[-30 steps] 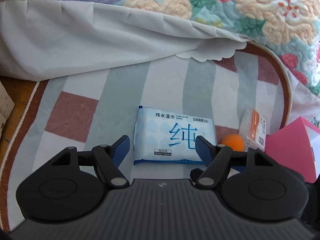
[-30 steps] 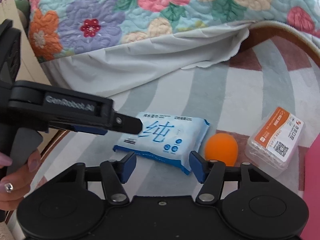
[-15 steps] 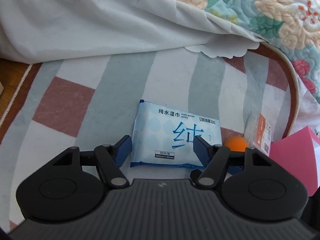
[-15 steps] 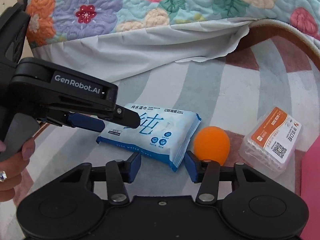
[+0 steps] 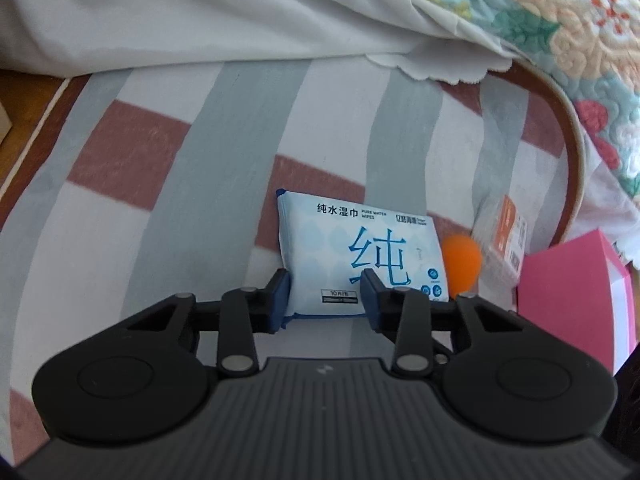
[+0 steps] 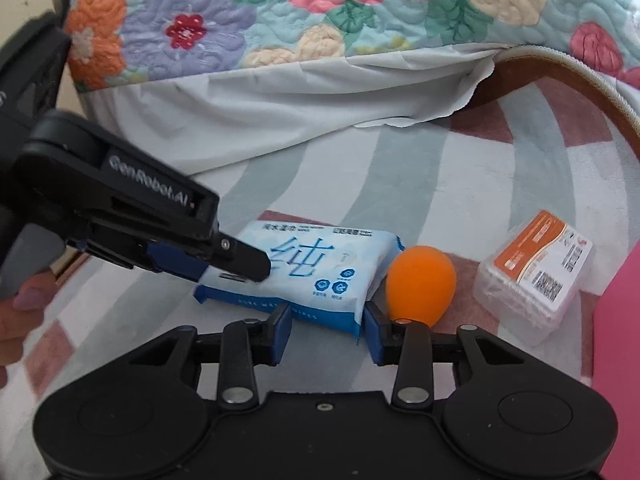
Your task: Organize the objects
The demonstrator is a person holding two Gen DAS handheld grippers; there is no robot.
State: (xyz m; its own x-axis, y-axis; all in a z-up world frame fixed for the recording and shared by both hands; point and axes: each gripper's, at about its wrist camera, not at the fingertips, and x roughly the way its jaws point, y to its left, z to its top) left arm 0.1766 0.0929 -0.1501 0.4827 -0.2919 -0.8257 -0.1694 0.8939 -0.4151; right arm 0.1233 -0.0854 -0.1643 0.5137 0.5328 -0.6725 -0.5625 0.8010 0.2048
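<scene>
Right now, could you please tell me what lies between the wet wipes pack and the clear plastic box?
An orange ball sits between the wet wipes pack and the clear plastic box, against the pack's end; the right wrist view shows it best.

Soft daylight is filling both views evenly, with no hard glare. The white sheet (image 5: 208, 12) is reading brightest, near washing out at the top of the left wrist view. Faint shadows are sitting under the wipes pack (image 6: 316, 268) and orange ball (image 6: 420, 284). Fisheye distortion is bending the rug (image 5: 192, 184) stripes and darkening the corners. The left gripper (image 6: 240, 260) is showing slight motion blur in the right wrist view, its lettering smearing.
</scene>
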